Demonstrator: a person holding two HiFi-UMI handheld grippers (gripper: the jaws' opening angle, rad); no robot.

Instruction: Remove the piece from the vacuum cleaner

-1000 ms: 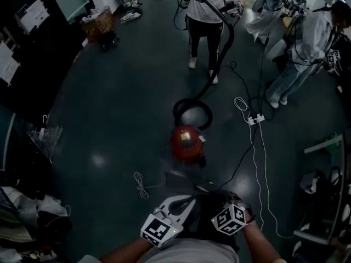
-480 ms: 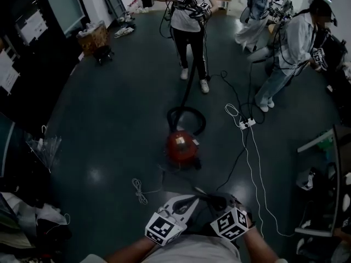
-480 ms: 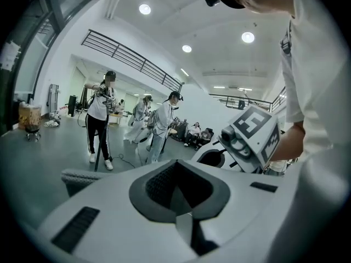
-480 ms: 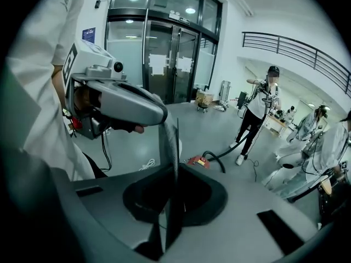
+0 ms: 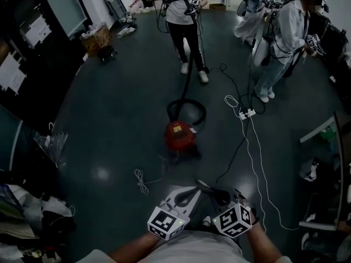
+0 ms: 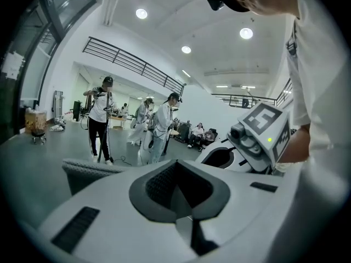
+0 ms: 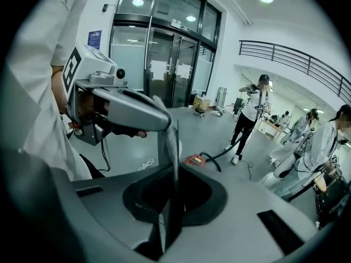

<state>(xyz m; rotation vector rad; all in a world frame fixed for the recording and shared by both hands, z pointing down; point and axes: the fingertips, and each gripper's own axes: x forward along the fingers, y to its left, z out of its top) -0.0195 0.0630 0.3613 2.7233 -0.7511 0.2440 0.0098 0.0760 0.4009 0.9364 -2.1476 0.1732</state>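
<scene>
The red vacuum cleaner [image 5: 180, 136] sits on the dark floor ahead of me, small and far in the right gripper view [image 7: 194, 159]. Its black hose [image 5: 186, 107] loops behind it and rises to a person in a white top [image 5: 178, 15], who holds it. My left gripper [image 5: 189, 192] and right gripper [image 5: 204, 186] hang close together at the bottom of the head view, well short of the vacuum. The right gripper [image 7: 174, 130] has its fingers pressed together with nothing between them. The left gripper [image 7: 160, 118] tapers to one closed tip and holds nothing.
A white power strip [image 5: 245, 113] and its long white cable [image 5: 263, 169] lie to the right of the vacuum. A coiled cord [image 5: 141, 181] lies on the floor at left. Other people [image 5: 279, 43] stand back right. Clutter [image 5: 33, 218] lines the left, shelving [image 5: 323, 174] the right.
Both grippers have lifted a little and stay side by side. The head view has tipped up, so the vacuum sits higher and further, and the person holding the hose shows more fully.
</scene>
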